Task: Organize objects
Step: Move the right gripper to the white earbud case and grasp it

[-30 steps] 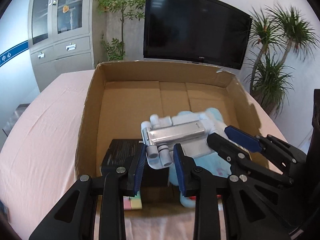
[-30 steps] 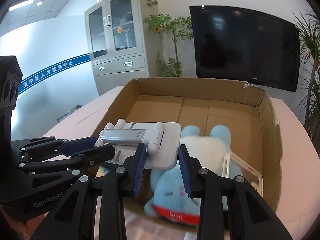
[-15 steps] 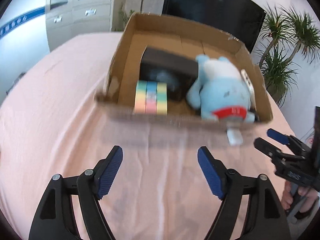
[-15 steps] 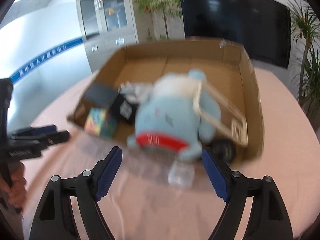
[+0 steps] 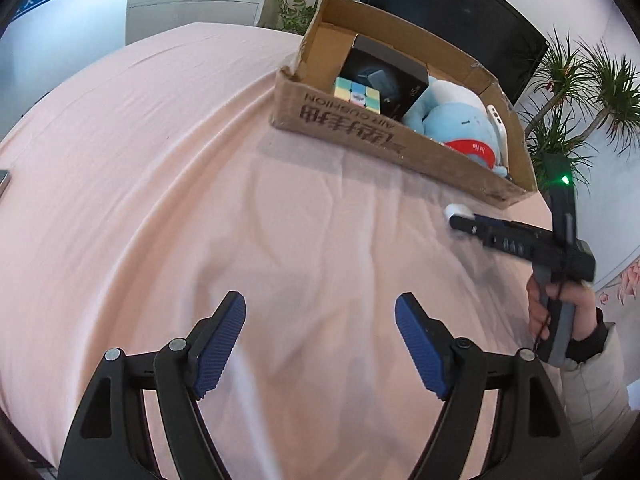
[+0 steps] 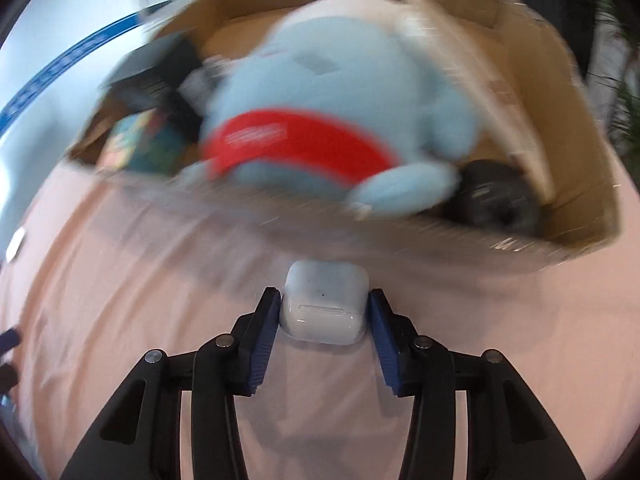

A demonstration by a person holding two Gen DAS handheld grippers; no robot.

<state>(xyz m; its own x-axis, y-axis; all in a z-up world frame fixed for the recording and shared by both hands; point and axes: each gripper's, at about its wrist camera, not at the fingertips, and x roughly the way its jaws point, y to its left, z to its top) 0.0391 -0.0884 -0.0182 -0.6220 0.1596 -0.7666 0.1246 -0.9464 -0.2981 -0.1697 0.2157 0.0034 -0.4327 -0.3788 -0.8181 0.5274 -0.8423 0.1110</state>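
One item is in hand: the right gripper [image 6: 325, 312] clamps a white case [image 6: 323, 304] at lower centre, on the cloth [image 6: 120, 280] just before the box [image 6: 576, 184]. Left gripper [image 5: 320, 344] is open, empty. Judged next move: lift the case over the box wall and release inside.

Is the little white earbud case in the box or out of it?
Out. The white earbud case sits on the pink tablecloth in front of the cardboard box, between the right gripper's jaws.

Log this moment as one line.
left hand-held gripper: open, empty | right hand-held gripper: on earbud case, outside box
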